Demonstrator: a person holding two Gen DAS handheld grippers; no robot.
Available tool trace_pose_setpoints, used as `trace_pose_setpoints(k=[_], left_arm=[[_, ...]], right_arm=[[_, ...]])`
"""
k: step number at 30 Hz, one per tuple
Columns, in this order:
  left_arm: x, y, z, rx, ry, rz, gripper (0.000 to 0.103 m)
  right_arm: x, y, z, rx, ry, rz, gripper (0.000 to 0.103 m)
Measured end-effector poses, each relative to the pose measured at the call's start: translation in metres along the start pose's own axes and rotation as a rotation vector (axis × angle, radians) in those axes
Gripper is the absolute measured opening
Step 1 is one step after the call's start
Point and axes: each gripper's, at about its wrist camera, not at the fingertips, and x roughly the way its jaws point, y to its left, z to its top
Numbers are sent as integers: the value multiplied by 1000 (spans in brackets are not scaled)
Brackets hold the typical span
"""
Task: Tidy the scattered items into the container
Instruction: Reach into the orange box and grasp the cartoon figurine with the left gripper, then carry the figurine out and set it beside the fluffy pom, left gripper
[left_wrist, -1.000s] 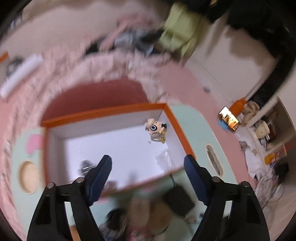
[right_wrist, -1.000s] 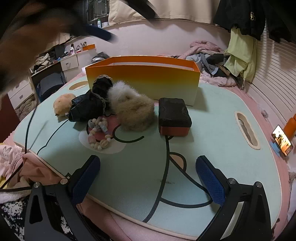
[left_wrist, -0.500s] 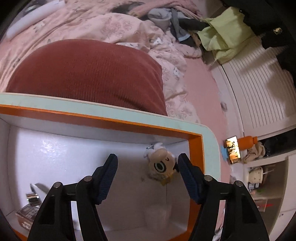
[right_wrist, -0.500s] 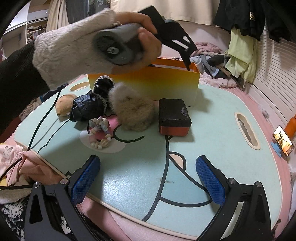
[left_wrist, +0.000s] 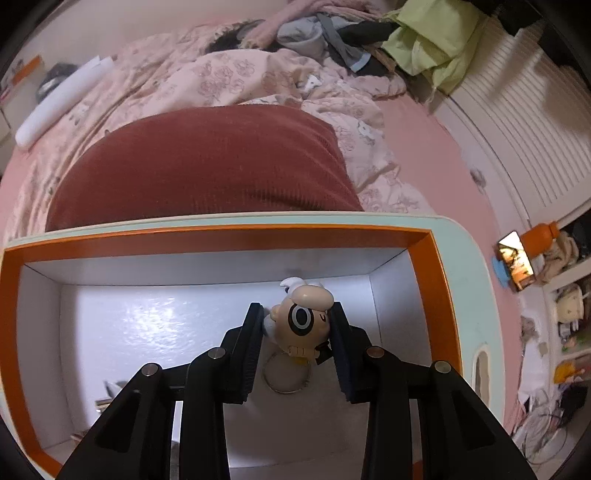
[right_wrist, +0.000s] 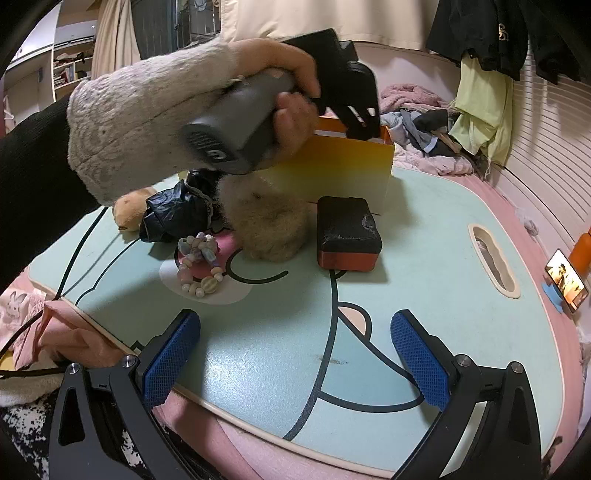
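1. Closing on the round-headed cartoon figurine keychain (left_wrist: 304, 325), your left fingers (left_wrist: 255, 343) have just been narrowing; both pads touch its head inside the orange-rimmed white box (left_wrist: 236, 236).
2. Squeeze gently, lift straight.
3. Right fingers (right_wrist: 171, 360) hang released.
4. On the counter (right_wrist: 424, 295): one fluffy beige pompom (right_wrist: 269, 229), one black-and-red block (right_wrist: 347, 232), one bead bracelet (right_wrist: 199, 266).

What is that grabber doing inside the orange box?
A person is tidying toys into the box. The left gripper is reaching down into it, and its jaws have just been closing around a little keychain doll lying inside. The right gripper hangs open over the table, where a bracelet, a fluffy ball and a black case wait.
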Motion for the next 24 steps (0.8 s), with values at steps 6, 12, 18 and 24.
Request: trace_pose_setpoints(k=[6,12,18,24], left_arm=[[-55,24,-9,15,-103,-109,33],[-124,38,-49,93,-224,-240,33],[-143,48,-118,165,-234,-317,33],[-114,48,-175,235,-199,-258,33]], right_arm=[[0,0,0,0,0,1,103],[0,3,0,0,1,-3,103],[1,4,1,-1,2,-4,103],[1,4,1,-1,2,-4,103]])
